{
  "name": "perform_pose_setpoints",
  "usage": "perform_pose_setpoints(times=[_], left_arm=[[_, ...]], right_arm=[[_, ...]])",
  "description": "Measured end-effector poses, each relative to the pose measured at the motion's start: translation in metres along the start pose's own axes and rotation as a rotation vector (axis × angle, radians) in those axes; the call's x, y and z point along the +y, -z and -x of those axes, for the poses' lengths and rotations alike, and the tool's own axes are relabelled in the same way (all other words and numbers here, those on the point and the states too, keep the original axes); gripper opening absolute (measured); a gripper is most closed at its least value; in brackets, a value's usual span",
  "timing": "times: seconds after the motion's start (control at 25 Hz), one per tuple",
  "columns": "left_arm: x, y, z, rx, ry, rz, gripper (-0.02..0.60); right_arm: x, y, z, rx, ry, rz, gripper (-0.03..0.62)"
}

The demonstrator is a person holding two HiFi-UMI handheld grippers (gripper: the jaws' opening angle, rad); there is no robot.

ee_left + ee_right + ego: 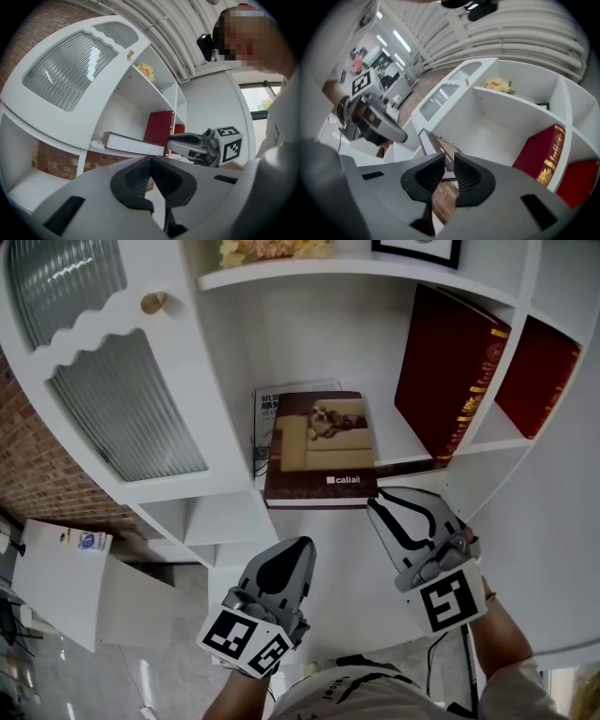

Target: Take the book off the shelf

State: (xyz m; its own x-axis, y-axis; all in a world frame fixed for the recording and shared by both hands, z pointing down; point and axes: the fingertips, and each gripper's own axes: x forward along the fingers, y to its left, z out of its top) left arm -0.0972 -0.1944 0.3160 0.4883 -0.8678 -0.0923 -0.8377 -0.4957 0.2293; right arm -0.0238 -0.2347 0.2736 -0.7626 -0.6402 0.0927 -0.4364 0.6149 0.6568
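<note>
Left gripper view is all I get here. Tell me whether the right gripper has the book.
Observer: The right gripper view shows the right gripper with its jaws pinched on the near corner of the brown book.
Operator: Describe its cover.
Observer: In the head view it lies face up, with a photo of a dog on it.
Operator: Report what lies under it.
Observer: A white-covered book, peeking out at the far left corner.

White "calia" print on book (319, 448) cover.
</note>
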Motion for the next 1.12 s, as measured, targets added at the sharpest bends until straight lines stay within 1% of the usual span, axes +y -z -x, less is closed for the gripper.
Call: perform_pose_setpoints(times=[0.08, 0.12, 0.2, 0.28, 0.4, 0.6, 0.68, 0.76, 0.92, 1.0, 1.12], left_arm=[[0.000, -0.001, 0.001, -0.003, 0.003, -0.007, 0.011], [-0.001, -0.002, 0.001, -0.005, 0.004, -0.013, 0.011], [-0.002, -0.005, 0.001, -0.008, 0.007, -0.029, 0.011], [-0.005, -0.009, 0.000, -0.013, 0.013, -0.050, 0.011], [-0.010, -0.015, -0.003, -0.023, 0.020, -0.076, 0.011], [-0.014, -0.019, -0.008, -0.026, 0.020, -0.105, 0.011], [-0.015, -0.021, -0.011, -0.030, 0.020, -0.125, 0.011], [-0.015, -0.023, -0.014, -0.034, 0.019, -0.140, 0.011], [-0.014, -0.021, -0.019, -0.026, 0.013, -0.139, 0.011], [-0.013, -0.019, -0.021, -0.022, 0.007, -0.138, 0.011], [-0.009, -0.018, -0.022, -0.019, -0.009, -0.137, 0.011]], right_arm=[[-0.007, -0.007, 0.007, -0.068, 0.000, -0.214, 0.061], [-0.009, -0.007, 0.009, -0.084, -0.011, -0.311, 0.080], [-0.011, 0.001, 0.010, -0.084, -0.059, -0.426, 0.112], [-0.012, 0.009, 0.009, -0.088, -0.095, -0.532, 0.126], [-0.016, 0.015, 0.006, -0.116, -0.139, -0.755, 0.157], [-0.026, 0.030, -0.001, -0.199, -0.240, -1.280, 0.210], [-0.031, 0.037, -0.005, -0.230, -0.273, -1.435, 0.234], [-0.031, 0.044, -0.012, -0.240, -0.325, -1.553, 0.250], [-0.022, 0.056, -0.027, -0.226, -0.444, -1.793, 0.275], [-0.018, 0.057, -0.033, -0.230, -0.497, -1.859, 0.279], [-0.011, 0.054, -0.042, -0.225, -0.563, -1.908, 0.281]])
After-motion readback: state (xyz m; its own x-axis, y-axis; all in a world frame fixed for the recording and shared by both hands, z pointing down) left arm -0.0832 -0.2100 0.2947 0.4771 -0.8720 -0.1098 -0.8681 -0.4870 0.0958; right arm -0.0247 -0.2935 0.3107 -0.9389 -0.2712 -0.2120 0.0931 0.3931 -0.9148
